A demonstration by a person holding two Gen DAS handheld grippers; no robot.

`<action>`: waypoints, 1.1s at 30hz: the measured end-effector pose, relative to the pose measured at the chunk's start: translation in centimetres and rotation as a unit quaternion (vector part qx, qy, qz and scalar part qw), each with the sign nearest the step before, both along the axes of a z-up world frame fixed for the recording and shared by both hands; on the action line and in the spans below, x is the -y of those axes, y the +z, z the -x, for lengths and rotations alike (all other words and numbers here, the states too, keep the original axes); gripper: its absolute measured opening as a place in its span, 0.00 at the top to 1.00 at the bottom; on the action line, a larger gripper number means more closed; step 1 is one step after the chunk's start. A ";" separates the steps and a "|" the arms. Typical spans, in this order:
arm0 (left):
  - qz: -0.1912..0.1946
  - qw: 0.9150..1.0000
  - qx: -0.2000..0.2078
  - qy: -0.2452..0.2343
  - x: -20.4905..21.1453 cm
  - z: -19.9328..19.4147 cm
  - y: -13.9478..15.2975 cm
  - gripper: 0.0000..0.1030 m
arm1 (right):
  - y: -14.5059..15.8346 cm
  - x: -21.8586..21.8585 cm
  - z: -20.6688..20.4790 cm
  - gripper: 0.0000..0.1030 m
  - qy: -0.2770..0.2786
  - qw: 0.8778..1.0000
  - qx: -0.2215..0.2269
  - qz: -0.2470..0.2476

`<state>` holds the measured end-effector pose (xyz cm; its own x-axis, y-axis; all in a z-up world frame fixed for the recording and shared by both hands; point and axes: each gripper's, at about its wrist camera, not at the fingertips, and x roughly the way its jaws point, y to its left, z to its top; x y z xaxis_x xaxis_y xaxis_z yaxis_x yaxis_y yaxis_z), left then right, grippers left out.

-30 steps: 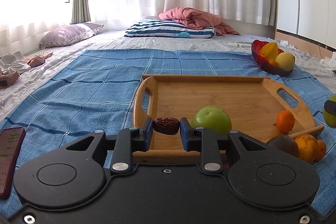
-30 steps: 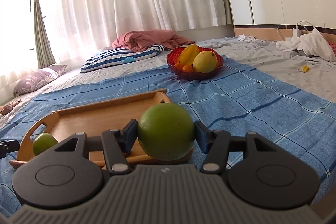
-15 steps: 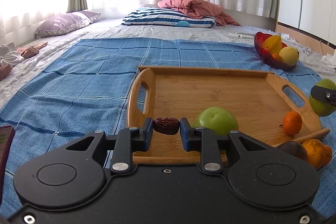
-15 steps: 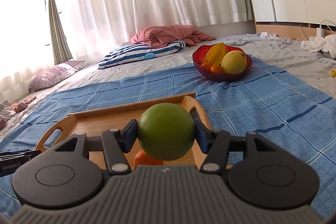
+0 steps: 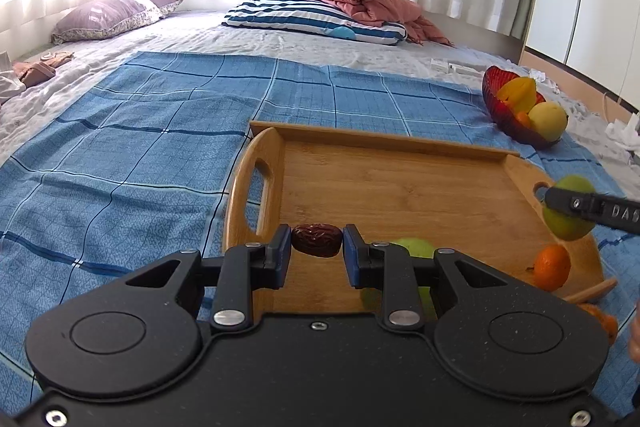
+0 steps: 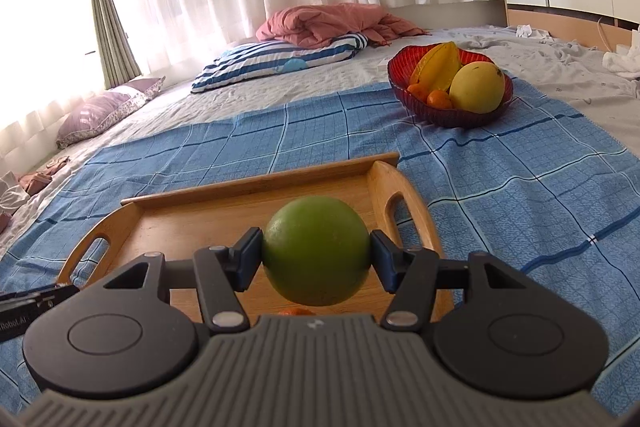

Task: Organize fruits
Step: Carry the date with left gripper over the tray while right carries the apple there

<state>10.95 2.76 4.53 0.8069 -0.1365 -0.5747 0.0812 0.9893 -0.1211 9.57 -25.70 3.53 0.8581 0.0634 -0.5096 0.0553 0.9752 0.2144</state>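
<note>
Reading "DA" (rest cut off)

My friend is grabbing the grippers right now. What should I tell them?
Left gripper: shut on a brown date, above the wooden tray.
Right gripper: shut on a green apple, also over the tray.
On the tray: another green apple and a small orange.
Red bowl on the blue cloth holds a starfruit, a yellow fruit and small oranges.
Left: place both held fruits; more oranges sit by the tray's near corner.
</note>
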 end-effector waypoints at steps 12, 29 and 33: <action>0.010 0.997 -0.063 -0.049 3.4 -6.1 1.0 0.75 | -0.4 -1.2 -3.4 0.41 0.021 0.998 -0.061 0.021; -0.035 0.992 -0.108 -0.057 6.3 -7.9 -1.3 0.74 | -0.8 -2.0 -4.1 0.41 0.035 0.994 -0.093 0.049; -0.040 0.991 -0.111 -0.055 6.5 -8.0 -1.5 0.74 | -0.9 -2.1 -3.9 0.41 0.036 0.994 -0.091 0.050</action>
